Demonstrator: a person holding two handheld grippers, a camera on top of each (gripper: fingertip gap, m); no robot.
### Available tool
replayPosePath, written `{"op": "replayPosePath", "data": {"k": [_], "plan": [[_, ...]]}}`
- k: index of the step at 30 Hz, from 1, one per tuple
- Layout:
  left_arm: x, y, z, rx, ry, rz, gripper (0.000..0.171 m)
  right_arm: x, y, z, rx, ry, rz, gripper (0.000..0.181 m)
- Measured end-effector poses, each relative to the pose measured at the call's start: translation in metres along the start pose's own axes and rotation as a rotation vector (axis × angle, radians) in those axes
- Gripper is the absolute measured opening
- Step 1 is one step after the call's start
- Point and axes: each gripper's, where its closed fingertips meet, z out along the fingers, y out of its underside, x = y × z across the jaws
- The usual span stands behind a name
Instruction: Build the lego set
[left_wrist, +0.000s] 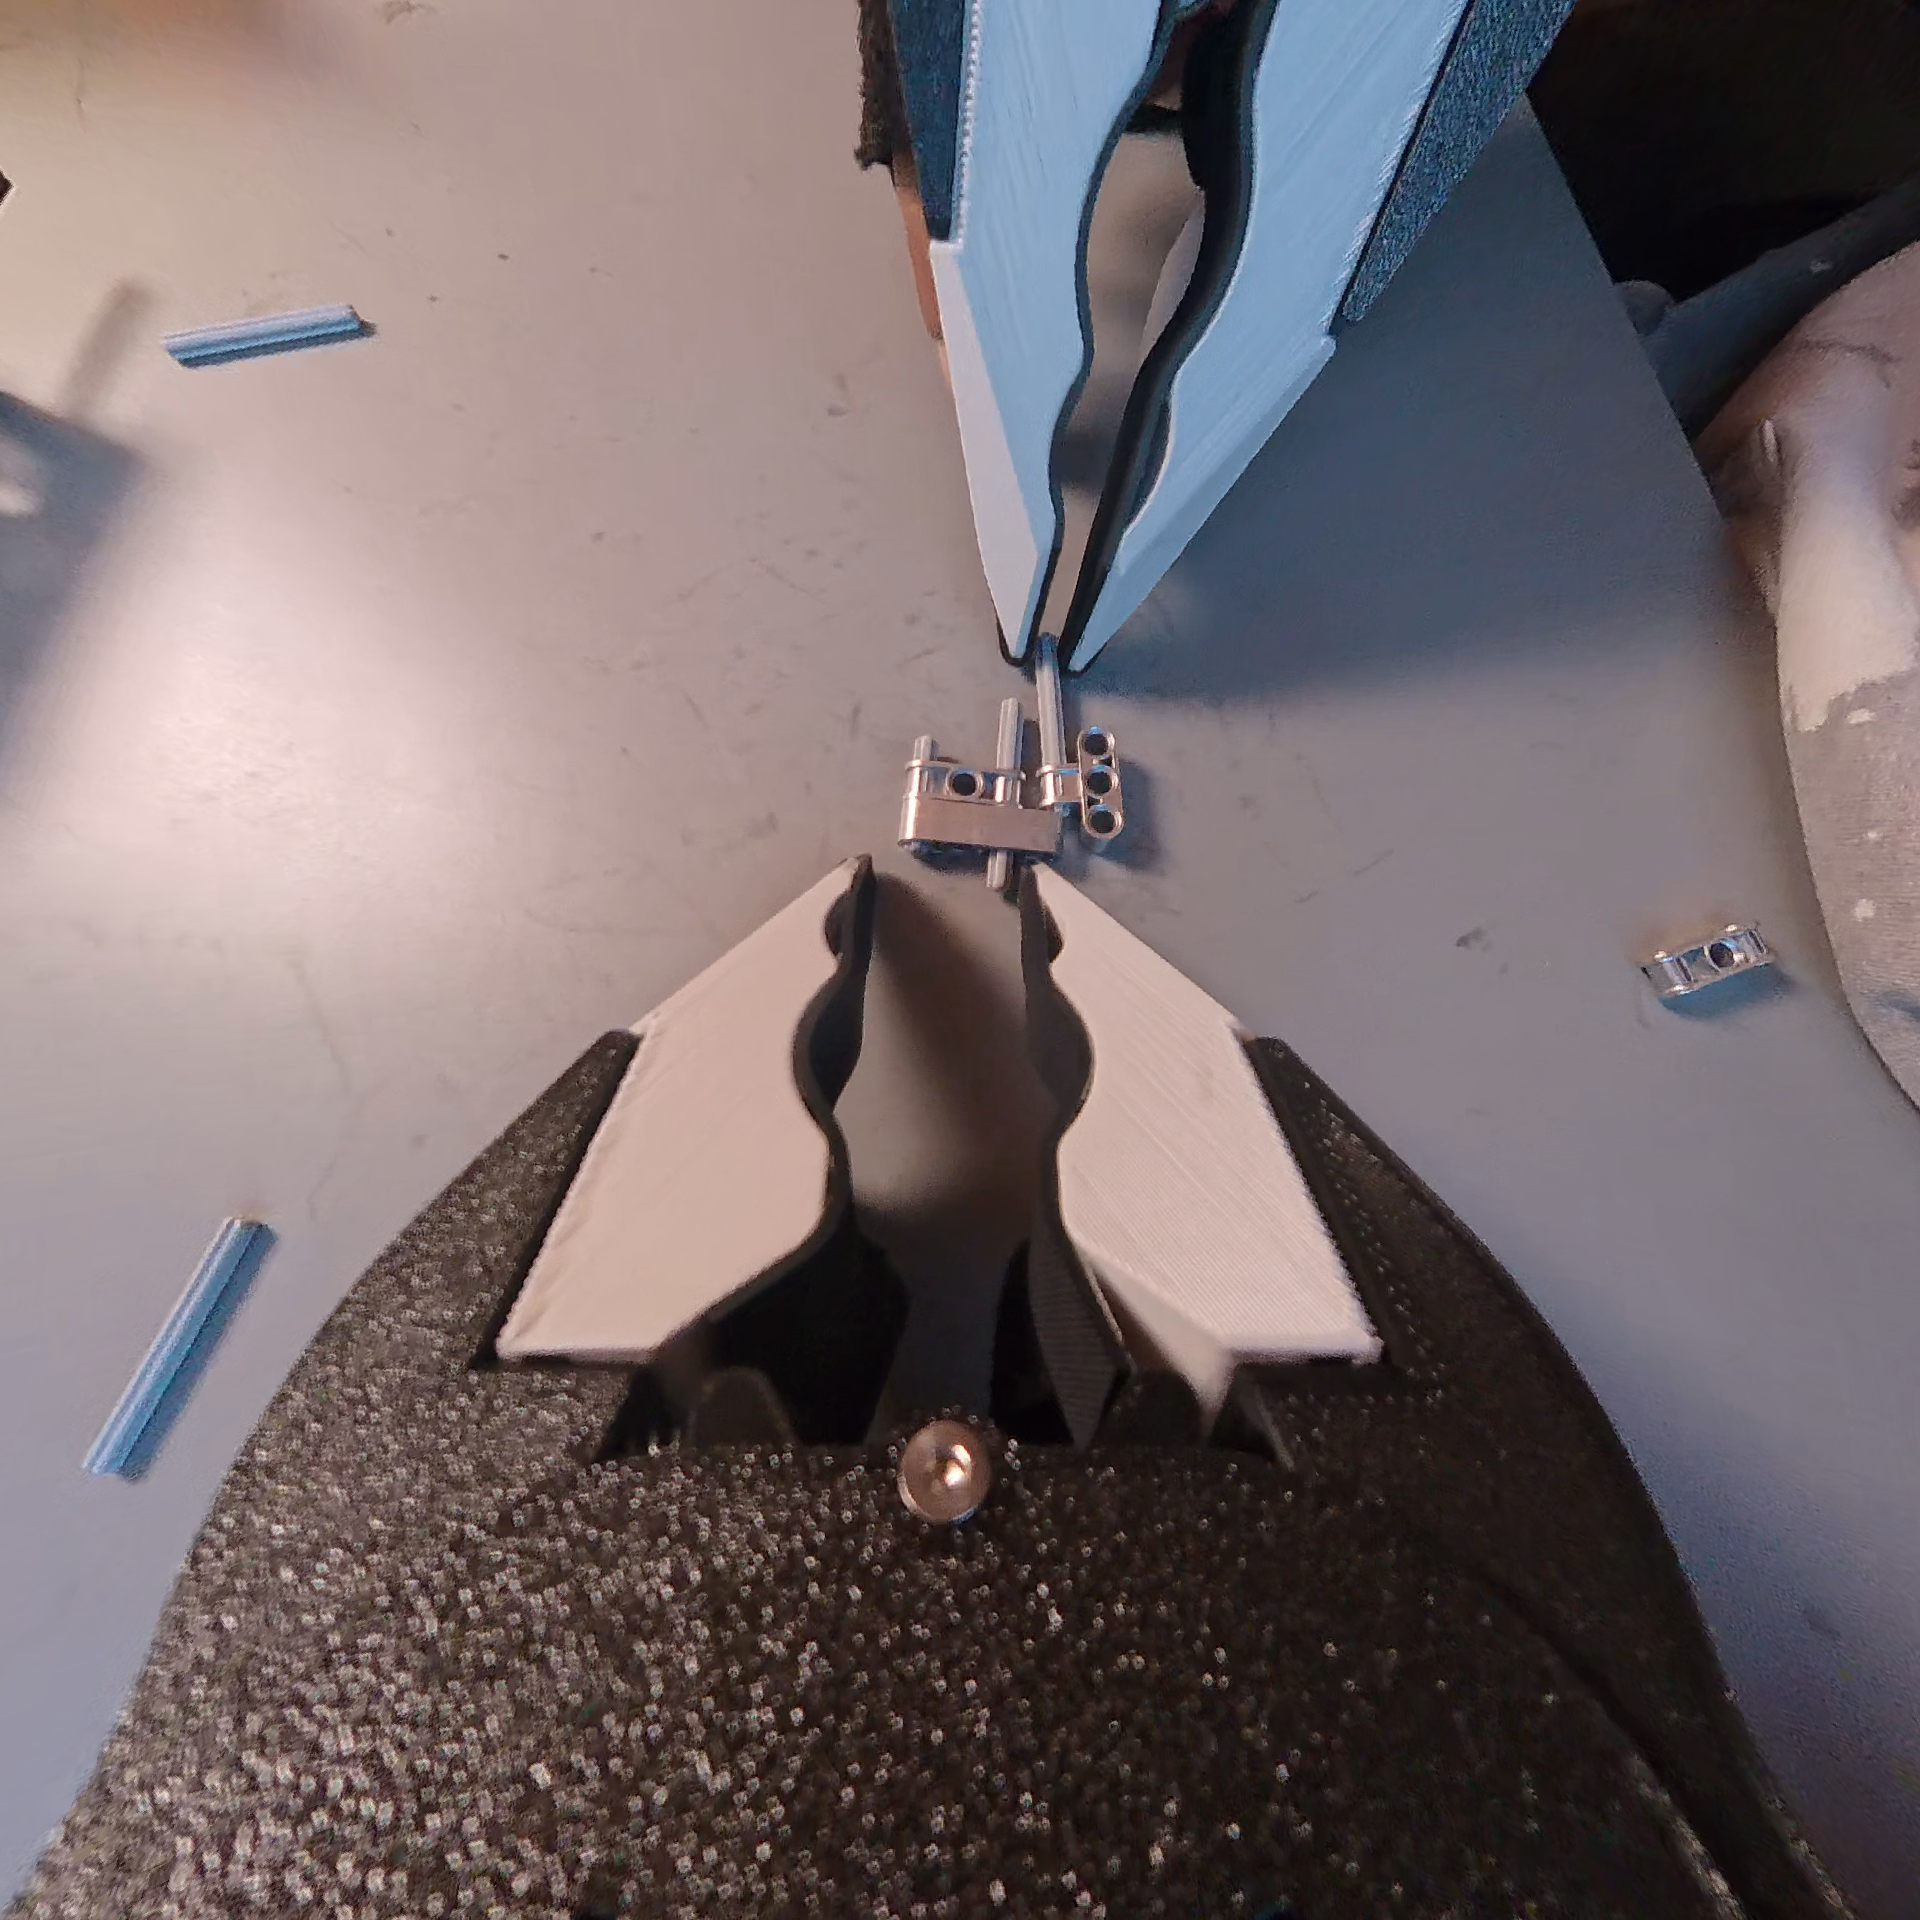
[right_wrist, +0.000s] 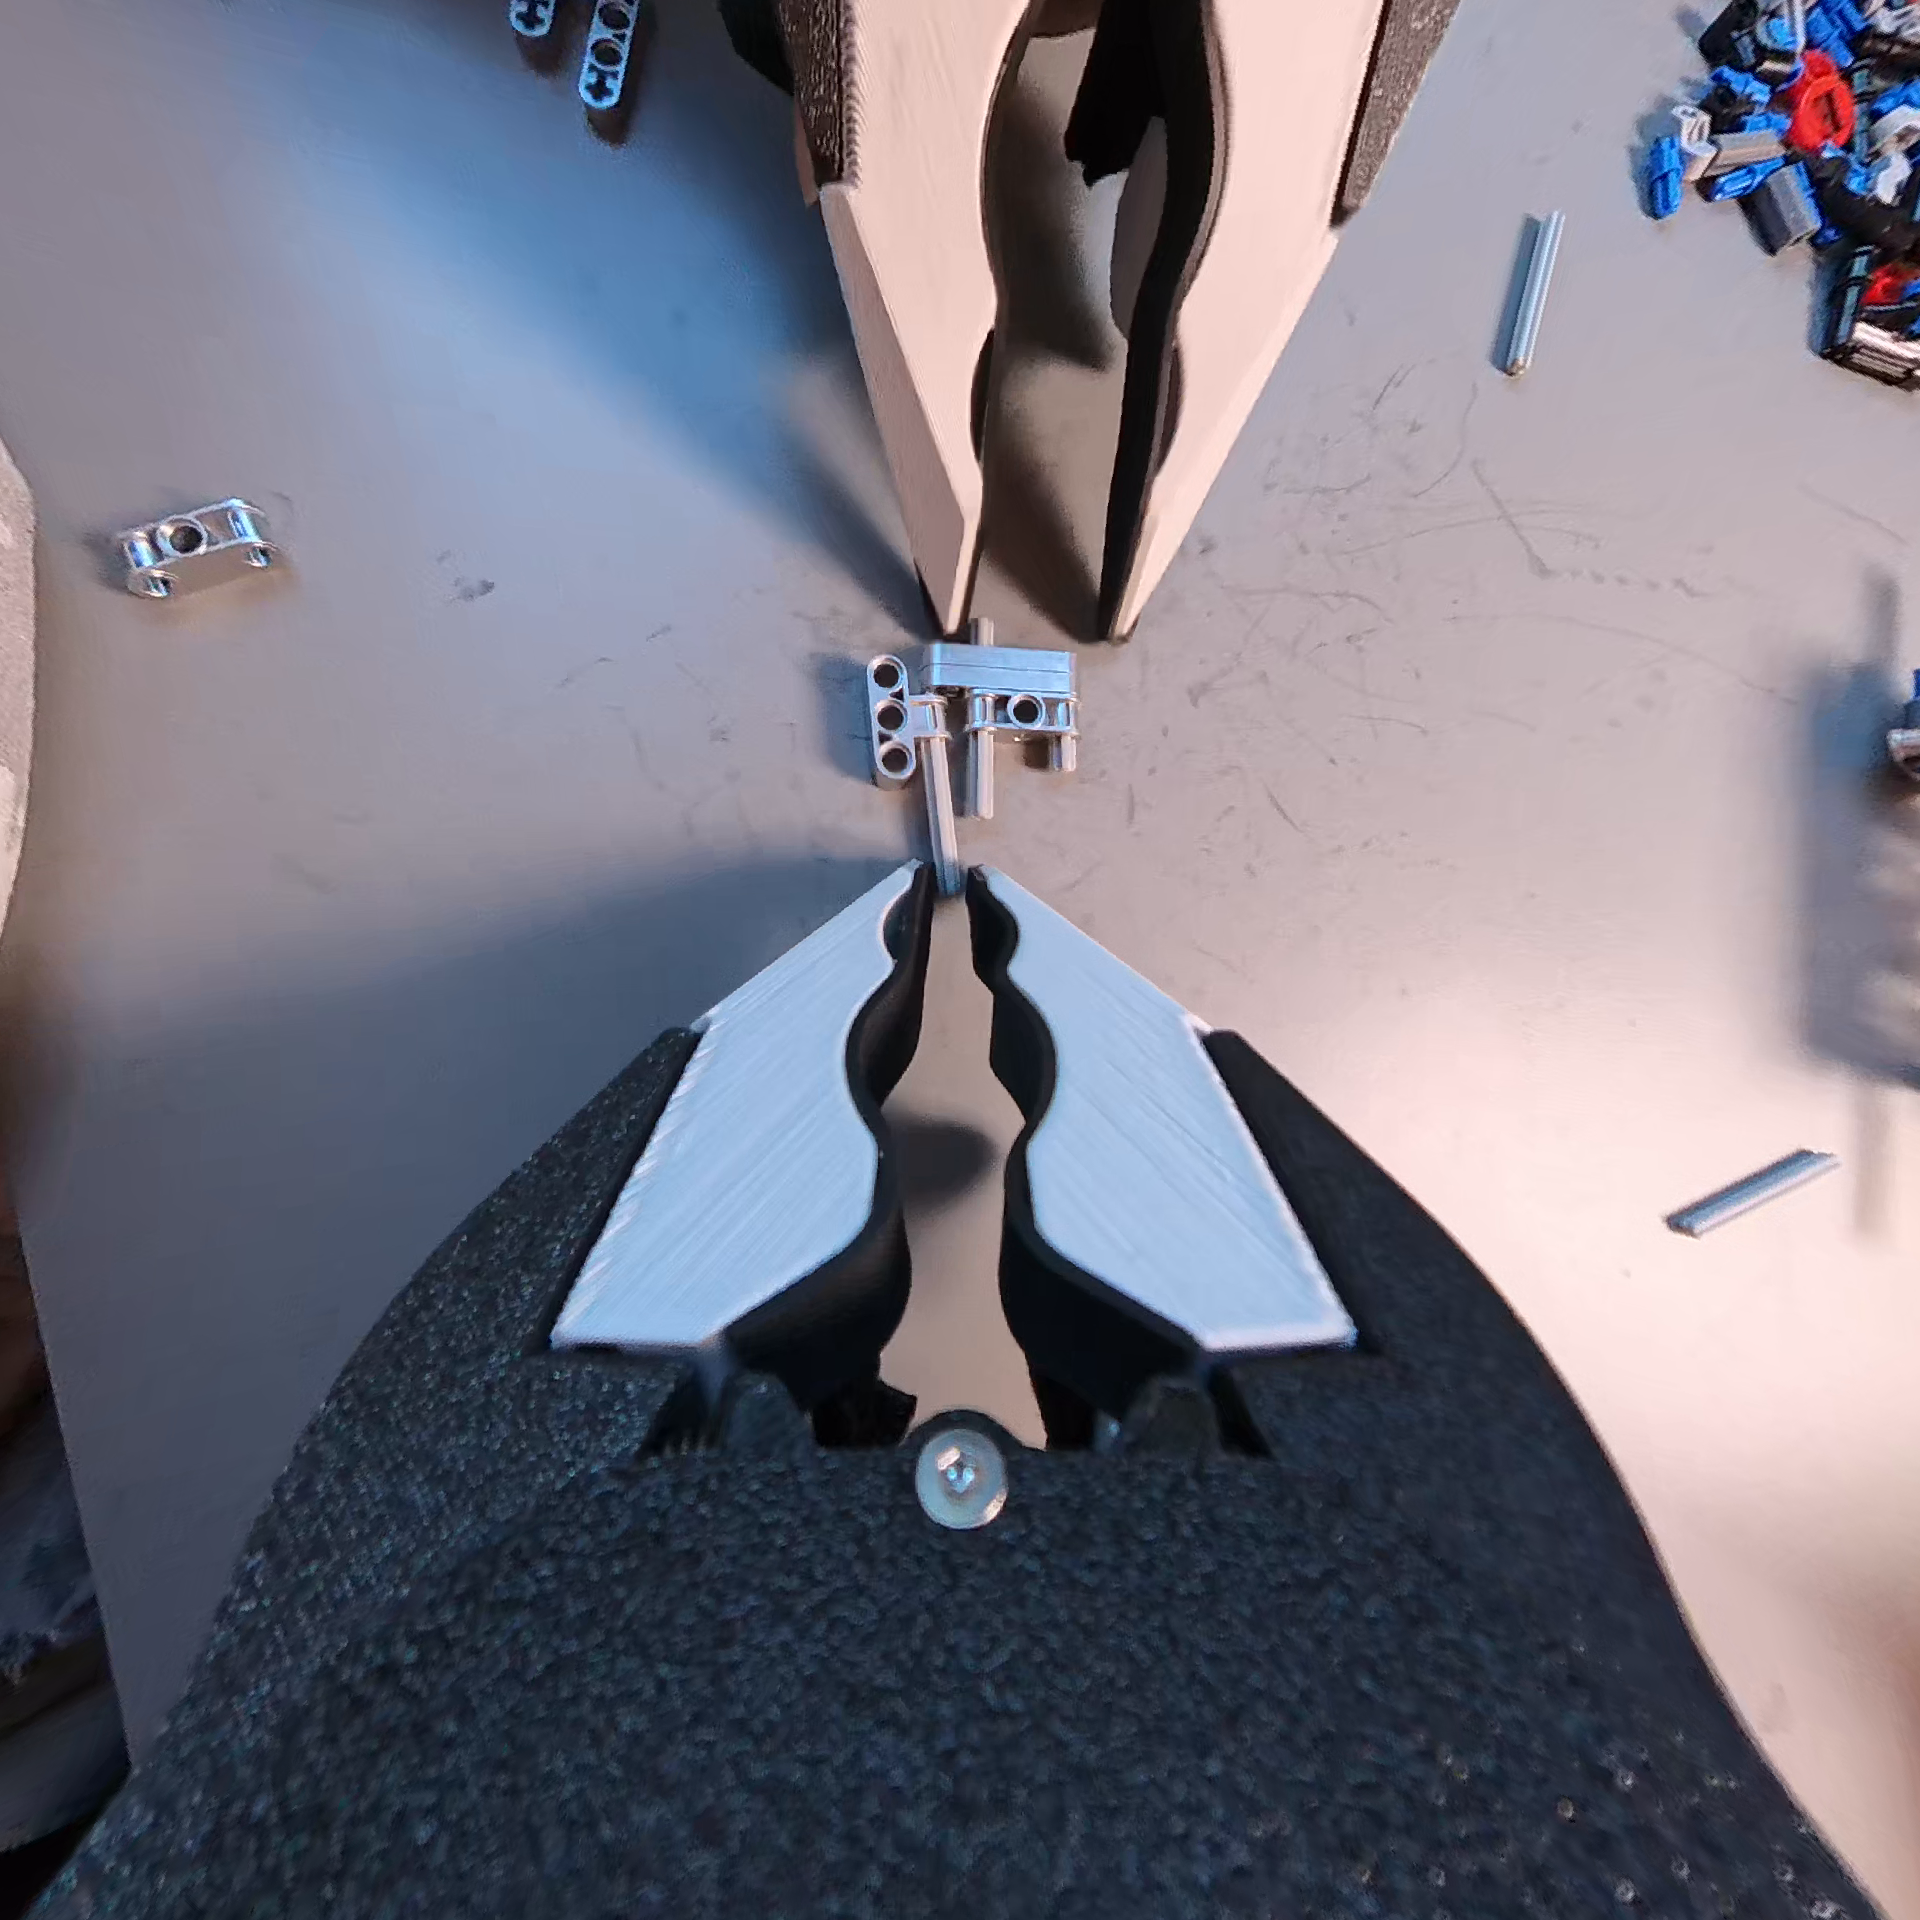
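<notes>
- Two grippers face each other across a small grey assembly (left_wrist: 997, 795) on the table (left_wrist: 520, 727).
- Right gripper (right_wrist: 948, 881): fingertips pinch a thin axle (right_wrist: 940, 821).
- Left gripper (left_wrist: 940, 878): fingers apart, just beside the assembly.

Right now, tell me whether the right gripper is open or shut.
Shut: the right gripper pinches the end of a thin grey axle, whose far end sits in the small grey assembly.

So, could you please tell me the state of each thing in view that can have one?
Left claw: open, tips at the small grey assembly.
Right claw: shut on the thin axle.
Thin axle: pinched at one end, other end in the assembly.
Small grey assembly: lying flat on the table.
Loose grey connector: lying apart, untouched.
Loose grey rods: lying flat, untouched.
</notes>
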Motion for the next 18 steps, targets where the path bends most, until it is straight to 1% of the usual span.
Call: {"op": "replayPosePath", "data": {"k": [7,18], "plan": [[0.005,-0.001,0.001,-0.010,0.025,0.011,0.027,0.000,-0.001,0.002,-0.005,0.002,0.017,0.003],[0.014,0.001,-0.003,-0.031,0.039,-0.012,0.027,0.002,-0.001,0.001,-0.012,0.011,-0.010,0.006]]}}
